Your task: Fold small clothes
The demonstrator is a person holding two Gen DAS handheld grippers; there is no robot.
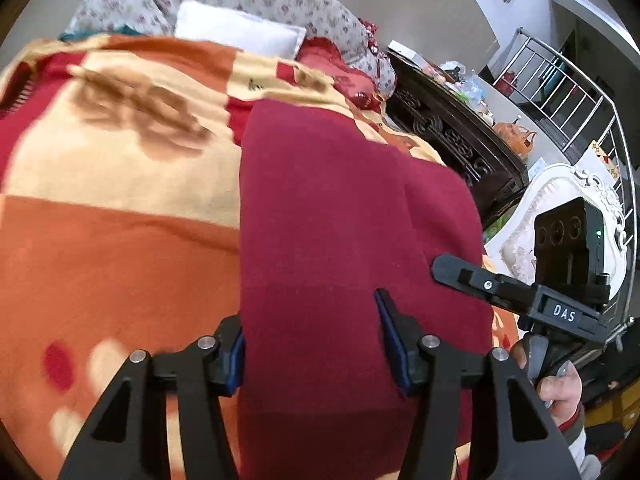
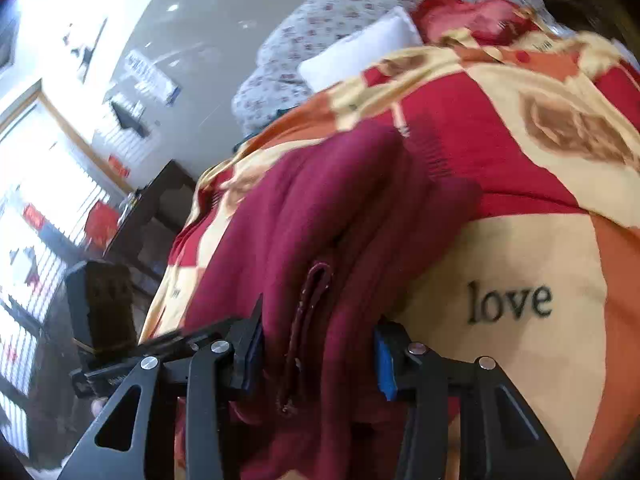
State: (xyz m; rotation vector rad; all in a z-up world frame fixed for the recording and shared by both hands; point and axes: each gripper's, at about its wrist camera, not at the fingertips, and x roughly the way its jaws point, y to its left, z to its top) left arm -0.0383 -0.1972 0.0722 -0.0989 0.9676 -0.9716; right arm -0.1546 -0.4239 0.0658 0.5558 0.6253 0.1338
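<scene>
Black, blue-padded fingers of the left gripper (image 1: 312, 344) stand wide apart over the near end of a dark red knitted garment (image 1: 352, 216), gripping nothing. That garment lies lengthwise on an orange, cream and red patterned blanket (image 1: 120, 240). From the other side, the right gripper (image 2: 320, 352) also stands open, its fingers straddling the garment's bunched folds (image 2: 320, 216) without clamping them.

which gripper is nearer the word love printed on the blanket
Right. The right gripper straddles the maroon garment just beside the love print; the left gripper sits across the garment.
</scene>
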